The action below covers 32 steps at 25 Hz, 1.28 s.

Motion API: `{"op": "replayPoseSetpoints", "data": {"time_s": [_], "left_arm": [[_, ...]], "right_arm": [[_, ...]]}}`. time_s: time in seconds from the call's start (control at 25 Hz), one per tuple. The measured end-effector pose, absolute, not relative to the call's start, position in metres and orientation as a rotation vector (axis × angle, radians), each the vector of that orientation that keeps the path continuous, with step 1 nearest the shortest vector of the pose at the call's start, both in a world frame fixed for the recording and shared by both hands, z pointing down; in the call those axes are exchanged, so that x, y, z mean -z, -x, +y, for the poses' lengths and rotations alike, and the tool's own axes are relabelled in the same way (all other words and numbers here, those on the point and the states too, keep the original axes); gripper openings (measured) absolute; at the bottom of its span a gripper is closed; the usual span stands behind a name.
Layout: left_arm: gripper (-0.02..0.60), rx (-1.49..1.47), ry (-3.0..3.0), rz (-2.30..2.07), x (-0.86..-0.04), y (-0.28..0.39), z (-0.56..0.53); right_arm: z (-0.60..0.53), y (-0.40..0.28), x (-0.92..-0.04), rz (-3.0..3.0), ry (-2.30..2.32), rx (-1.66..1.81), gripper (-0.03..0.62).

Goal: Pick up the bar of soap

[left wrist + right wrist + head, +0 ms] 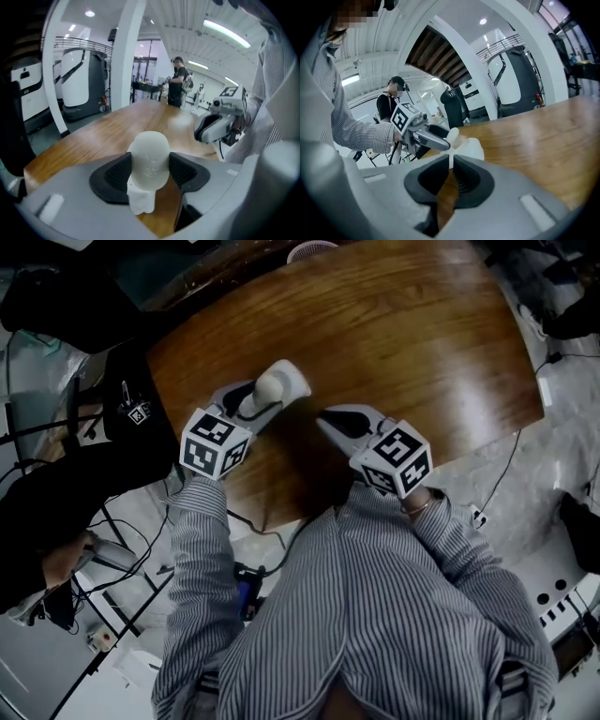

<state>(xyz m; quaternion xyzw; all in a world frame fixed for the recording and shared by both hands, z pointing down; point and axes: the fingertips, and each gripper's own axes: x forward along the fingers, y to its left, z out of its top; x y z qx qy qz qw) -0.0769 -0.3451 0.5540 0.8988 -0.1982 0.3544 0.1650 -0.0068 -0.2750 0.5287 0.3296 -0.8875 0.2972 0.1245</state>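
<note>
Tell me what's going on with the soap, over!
Left gripper shut on bar of soap. Right gripper shut, empty. Nothing in the way.

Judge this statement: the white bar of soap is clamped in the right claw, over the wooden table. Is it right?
Not quite. The left gripper view shows the white bar of soap clamped in the left claw, over the wooden table. The right claw is shut and empty.
</note>
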Motion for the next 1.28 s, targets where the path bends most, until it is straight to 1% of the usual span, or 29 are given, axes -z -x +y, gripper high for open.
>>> {"op": "replayPoseSetpoints", "data": {"time_s": [0.36, 0.4, 0.52, 0.72, 0.96, 1.28], "left_arm": [[0.264, -0.197, -2.349, -0.966, -0.468, 0.089, -0.301], [0.264, -0.128, -2.315, -0.992, -0.462, 0.091, -0.295], [0.264, 0.012, -2.269, -1.114, -0.451, 0.1, -0.28], [0.264, 0.126, -2.253, -1.302, -0.442, 0.113, -0.255], [0.264, 0.126, -2.137, -1.316, -0.461, 0.117, -0.235], [0.264, 0.118, -2.139, -1.31, -0.462, 0.109, -0.23]], "right_arm": [[-0.268, 0.011, -0.479, -2.664, -0.937, -0.68, 0.015], [-0.267, 0.014, -0.474, -2.675, -0.942, -0.66, 0.004], [-0.262, 0.028, -0.464, -2.7, -0.935, -0.656, 0.003], [-0.254, 0.038, -0.46, -2.685, -0.939, -0.663, 0.002], [-0.246, 0.049, -0.455, -2.684, -0.914, -0.66, 0.002], [-0.24, 0.047, -0.455, -2.67, -0.907, -0.637, 0.002]]}}
